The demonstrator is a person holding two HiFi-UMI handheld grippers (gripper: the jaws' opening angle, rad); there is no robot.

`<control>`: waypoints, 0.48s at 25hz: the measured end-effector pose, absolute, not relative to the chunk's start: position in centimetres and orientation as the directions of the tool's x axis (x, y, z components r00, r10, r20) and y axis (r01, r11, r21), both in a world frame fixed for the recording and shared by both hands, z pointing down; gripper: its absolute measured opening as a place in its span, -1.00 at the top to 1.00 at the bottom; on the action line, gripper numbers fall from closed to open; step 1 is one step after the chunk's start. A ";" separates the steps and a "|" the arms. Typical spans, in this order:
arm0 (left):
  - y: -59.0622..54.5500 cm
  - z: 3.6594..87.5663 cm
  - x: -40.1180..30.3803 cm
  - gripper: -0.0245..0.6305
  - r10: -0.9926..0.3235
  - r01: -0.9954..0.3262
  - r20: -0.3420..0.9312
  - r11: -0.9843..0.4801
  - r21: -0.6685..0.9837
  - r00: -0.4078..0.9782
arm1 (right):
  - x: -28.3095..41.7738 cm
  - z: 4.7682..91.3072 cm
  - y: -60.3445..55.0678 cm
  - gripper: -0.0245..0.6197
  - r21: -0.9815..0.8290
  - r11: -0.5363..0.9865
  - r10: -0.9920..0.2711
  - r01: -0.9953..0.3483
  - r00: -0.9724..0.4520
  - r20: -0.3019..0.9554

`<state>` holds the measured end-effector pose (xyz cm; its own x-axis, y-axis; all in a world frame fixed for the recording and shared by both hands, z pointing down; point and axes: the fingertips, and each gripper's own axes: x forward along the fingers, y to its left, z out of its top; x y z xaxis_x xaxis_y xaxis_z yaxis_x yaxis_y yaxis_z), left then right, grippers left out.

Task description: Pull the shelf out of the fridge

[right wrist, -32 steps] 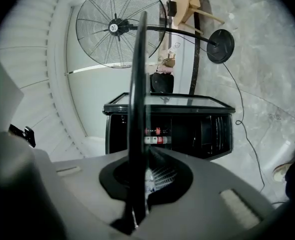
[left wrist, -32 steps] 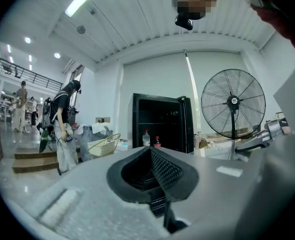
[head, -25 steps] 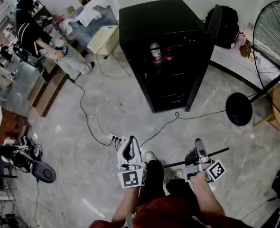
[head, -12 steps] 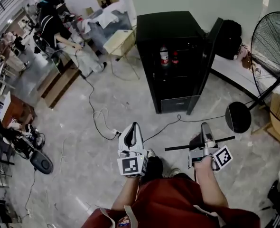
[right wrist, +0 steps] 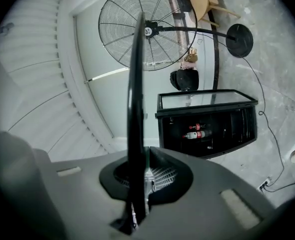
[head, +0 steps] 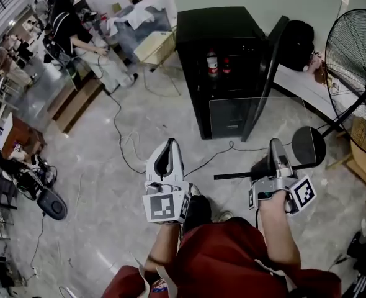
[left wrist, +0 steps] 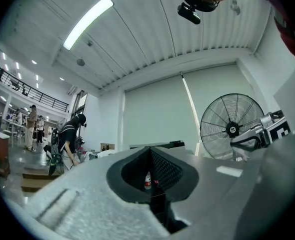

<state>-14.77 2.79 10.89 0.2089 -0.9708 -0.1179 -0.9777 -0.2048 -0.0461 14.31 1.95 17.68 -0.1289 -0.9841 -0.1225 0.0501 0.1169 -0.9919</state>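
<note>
The fridge (head: 217, 23) interior below the bottles (head: 212, 63) is too dark to discern.

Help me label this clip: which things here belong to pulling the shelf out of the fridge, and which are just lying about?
Job:
- shelf, clamped in the right gripper
- fridge, door open
- left gripper, shut and empty

Lying about:
- fan
- bottles in the fridge
- floor cable
- black bag

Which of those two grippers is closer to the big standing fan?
Right. The right gripper, shut on the glass shelf, is on the fan's side, by its round base. The left gripper is farther off, across the person's legs.
</note>
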 end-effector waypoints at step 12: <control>2.7 10.9 -13.9 0.93 -0.970 -0.978 -0.133 -0.198 -0.059 0.204 | 15.2 18.6 2.5 0.90 -0.992 0.113 -0.985 0.055 -0.123 -0.119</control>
<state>-13.91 2.66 10.94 0.2044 -0.9699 -0.1325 -0.9784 -0.1982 -0.0587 15.21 2.48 18.55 -0.1228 -0.9853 -0.1187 0.0554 0.1126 -0.9921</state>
